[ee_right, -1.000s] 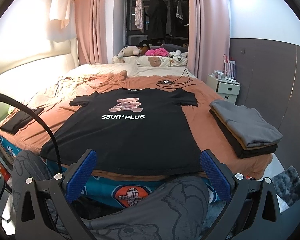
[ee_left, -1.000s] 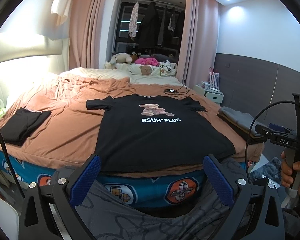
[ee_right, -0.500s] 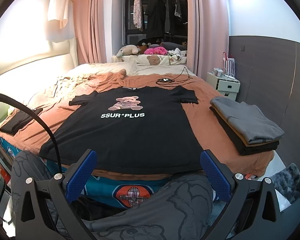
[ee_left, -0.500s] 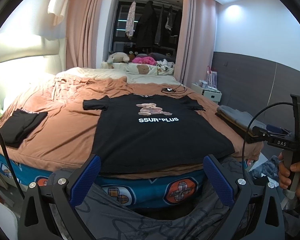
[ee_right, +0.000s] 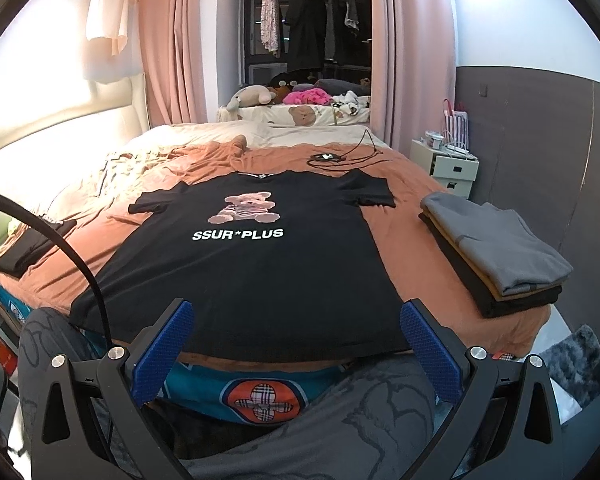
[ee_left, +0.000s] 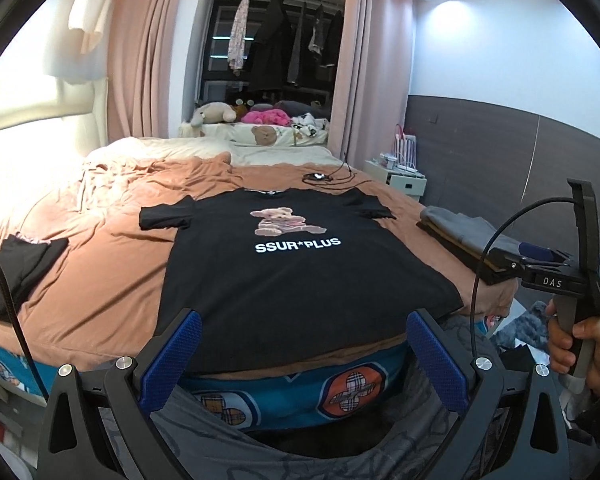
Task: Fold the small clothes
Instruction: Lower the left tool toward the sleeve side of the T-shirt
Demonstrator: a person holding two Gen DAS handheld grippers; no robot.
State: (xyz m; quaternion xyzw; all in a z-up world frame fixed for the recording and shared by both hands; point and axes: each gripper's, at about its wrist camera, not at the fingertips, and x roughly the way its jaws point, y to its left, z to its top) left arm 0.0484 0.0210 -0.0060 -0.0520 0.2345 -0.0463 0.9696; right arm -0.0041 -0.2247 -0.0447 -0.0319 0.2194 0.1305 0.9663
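Lying flat on the bed (ee_right: 416, 236), the black T-shirt (ee_right: 256, 272) was spread face up, with its bear picture showing and its bottom hem at the near edge. Nothing was folded on it yet. I think a grab at the hem could have pinched the brown bedcover (ee_left: 100, 272) too, because the shirt lay right on it, and the fold would then have dragged crooked. A pull toward the edge might also have slid the shirt off the bed. The left claw (ee_left: 304, 356) was wide open and held nothing. The right claw (ee_right: 296, 348) was wide open and empty too. Both hung just before the hem, probably not touching it, though the view there was poor. A folded stack of clothes (ee_right: 496, 252) sat well off to the right.
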